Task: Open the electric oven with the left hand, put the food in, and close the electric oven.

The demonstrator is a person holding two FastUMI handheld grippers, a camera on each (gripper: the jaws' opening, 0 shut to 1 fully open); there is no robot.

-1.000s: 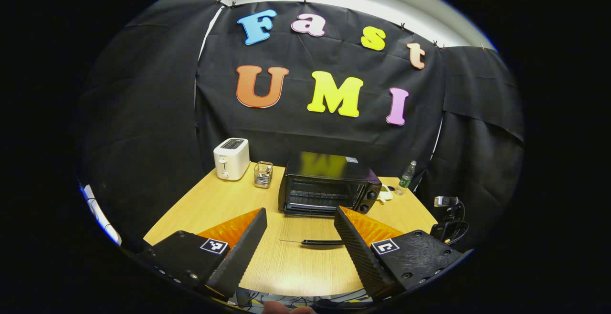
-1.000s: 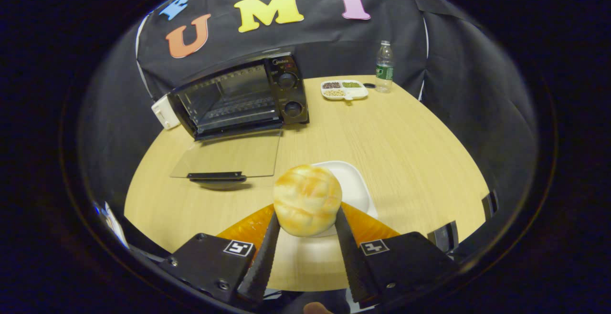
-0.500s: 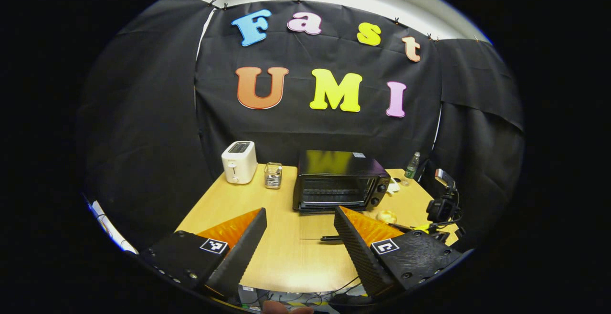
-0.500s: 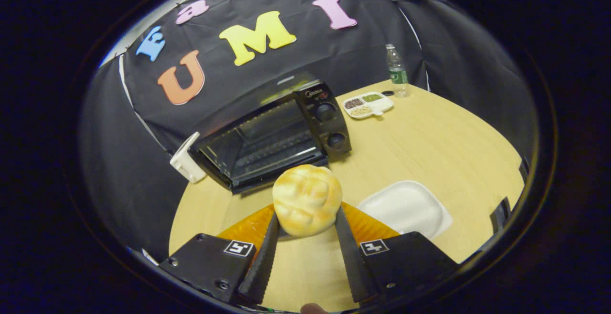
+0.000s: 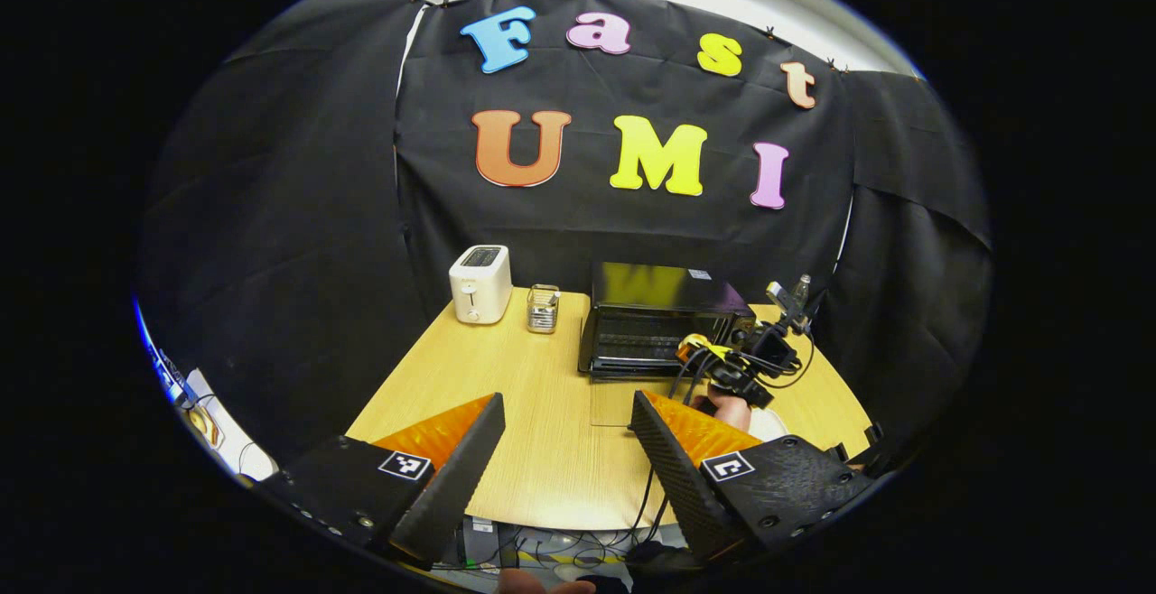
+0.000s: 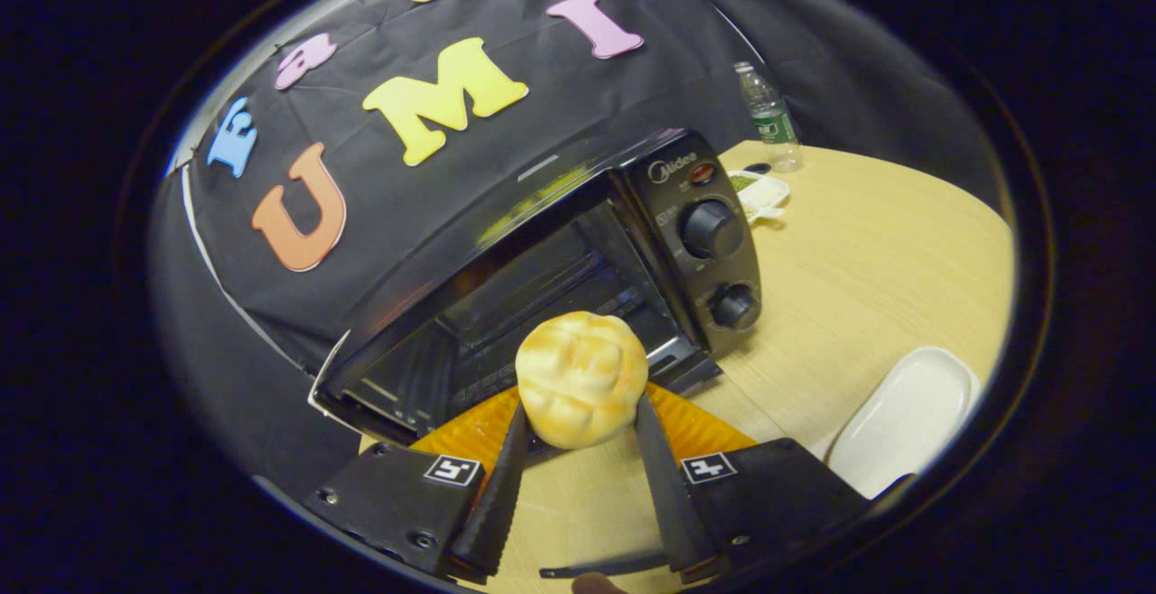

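Wooden table (image 5: 506, 395) carries black oven (image 6: 578, 278) with door down flat, toaster (image 5: 480, 283) at far left | right gripper (image 6: 578, 436) fingers pinch golden bun (image 6: 581, 377) just before oven mouth | left gripper (image 5: 564, 450) fingers spread apart over near table edge | white plate (image 6: 903, 418) right of oven

The right gripper (image 6: 578, 463) clamps a round golden-brown bread bun (image 6: 581, 377) between both black ribbed fingers. Just beyond the bun gapes the black electric oven (image 6: 542, 296), door down, knobs toward the right. A white rectangular plate (image 6: 903, 418) lies right of the fingers on the pale wooden table (image 6: 867, 287).
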